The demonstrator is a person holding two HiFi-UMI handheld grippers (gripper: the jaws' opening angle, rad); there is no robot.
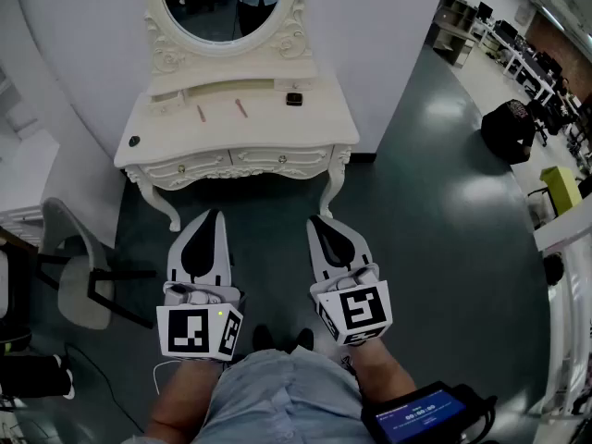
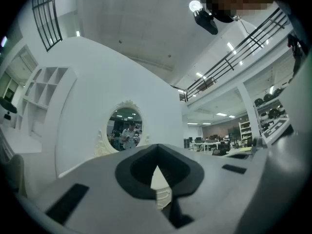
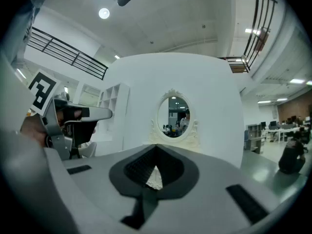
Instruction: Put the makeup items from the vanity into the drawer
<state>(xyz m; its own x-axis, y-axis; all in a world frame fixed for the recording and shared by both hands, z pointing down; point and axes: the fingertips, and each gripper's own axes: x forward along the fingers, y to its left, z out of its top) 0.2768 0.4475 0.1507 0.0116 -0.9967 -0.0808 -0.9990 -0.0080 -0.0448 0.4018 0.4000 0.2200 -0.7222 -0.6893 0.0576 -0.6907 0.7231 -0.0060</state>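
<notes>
My left hand-held gripper (image 1: 215, 216) and right hand-held gripper (image 1: 320, 222) are pressed together, empty, above the dark floor (image 1: 435, 183). Ahead of their tips, the white tabletop (image 1: 305, 128) carries a pink stick (image 1: 201, 113), a second pink stick (image 1: 241, 108) and a small dark case (image 1: 294, 99); the drawer (image 1: 282, 158) is closed.

Vanity (image 1: 236, 146) with the mirror (image 1: 222, 3) at its back. On top: left stick (image 1: 201, 113), right stick (image 1: 241, 108) near it, maybe a compact (image 1: 294, 99) further right. Chair (image 1: 79, 266) off to the vanity's left

Glossy floor (image 1: 444, 183); vanity (image 1: 259, 129) seemingly painted wood, smooth.
</notes>
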